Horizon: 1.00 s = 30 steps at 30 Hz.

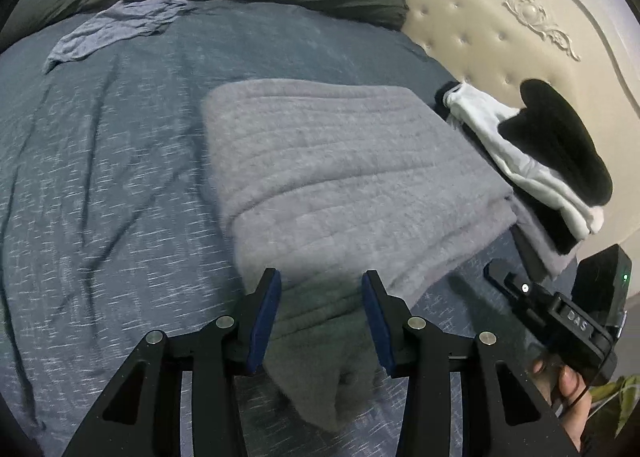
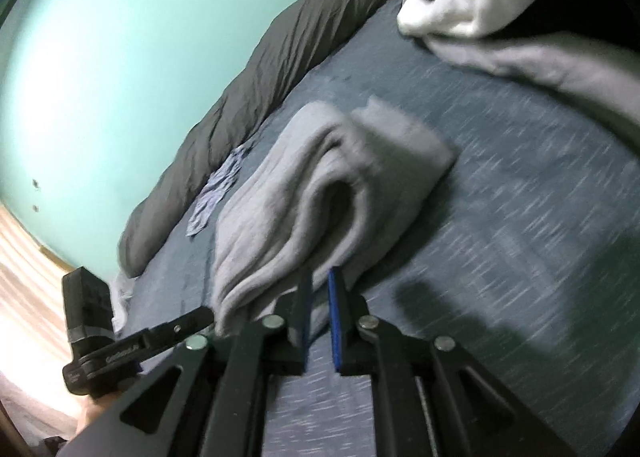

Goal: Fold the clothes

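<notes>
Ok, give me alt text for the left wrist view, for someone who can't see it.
The open left gripper straddles the near end of a folded grey fleece garment on a blue bedspread. A black-and-white clothes pile lies right, a crumpled blue cloth far left.

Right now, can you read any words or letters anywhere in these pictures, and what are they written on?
"DAS" - raised letters on the black body of the right gripper, seen from the left wrist camera.
White print on the black arm of the left gripper, seen from the right wrist camera: too blurred to read.
Small label on that gripper's black block: too small to read.
Grey blanket, bed sheet, folded clothes: no writing.
</notes>
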Available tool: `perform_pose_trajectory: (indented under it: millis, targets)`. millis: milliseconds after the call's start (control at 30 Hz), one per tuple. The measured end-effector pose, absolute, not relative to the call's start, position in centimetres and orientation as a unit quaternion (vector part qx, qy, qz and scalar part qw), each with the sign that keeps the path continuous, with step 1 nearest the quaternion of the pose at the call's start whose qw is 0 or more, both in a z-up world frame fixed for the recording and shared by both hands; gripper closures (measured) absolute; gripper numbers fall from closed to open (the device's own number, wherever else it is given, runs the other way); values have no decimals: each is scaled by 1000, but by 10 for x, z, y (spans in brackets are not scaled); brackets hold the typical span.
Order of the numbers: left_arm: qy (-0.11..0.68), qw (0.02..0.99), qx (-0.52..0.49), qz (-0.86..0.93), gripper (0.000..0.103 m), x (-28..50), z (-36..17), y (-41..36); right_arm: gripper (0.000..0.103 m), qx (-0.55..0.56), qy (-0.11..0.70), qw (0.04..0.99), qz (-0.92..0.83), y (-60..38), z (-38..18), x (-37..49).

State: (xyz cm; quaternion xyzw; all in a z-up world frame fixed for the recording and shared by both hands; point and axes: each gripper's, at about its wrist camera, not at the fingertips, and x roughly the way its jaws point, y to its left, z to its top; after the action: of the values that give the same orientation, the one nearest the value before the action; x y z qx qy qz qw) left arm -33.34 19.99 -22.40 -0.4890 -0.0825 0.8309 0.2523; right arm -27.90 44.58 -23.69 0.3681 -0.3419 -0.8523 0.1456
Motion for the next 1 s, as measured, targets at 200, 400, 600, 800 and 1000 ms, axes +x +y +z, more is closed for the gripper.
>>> perform_pose_trajectory:
  millis: [200, 400, 600, 800, 1000]
  targets:
    - [-87, 236, -493, 833, 58, -330, -225, 170, 30, 391, -350, 169, -835, 418, -238, -282]
    - [-96, 234, -492, 833, 57, -330, -221, 147, 23, 431, -375, 168, -803, 399, -251, -299]
    - [-103, 231, -486, 836, 57, -336, -217, 126, 22, 439, -419, 147, -782, 390, -264, -314]
    - [-111, 227, -483, 838, 57, -354, -216, 108, 22, 442, -420, 129, -782, 388, -270, -324]
    - [-147, 231, -490, 828, 51, -392, -225, 104, 21, 438, -421, 120, -786, 389, -273, -330]
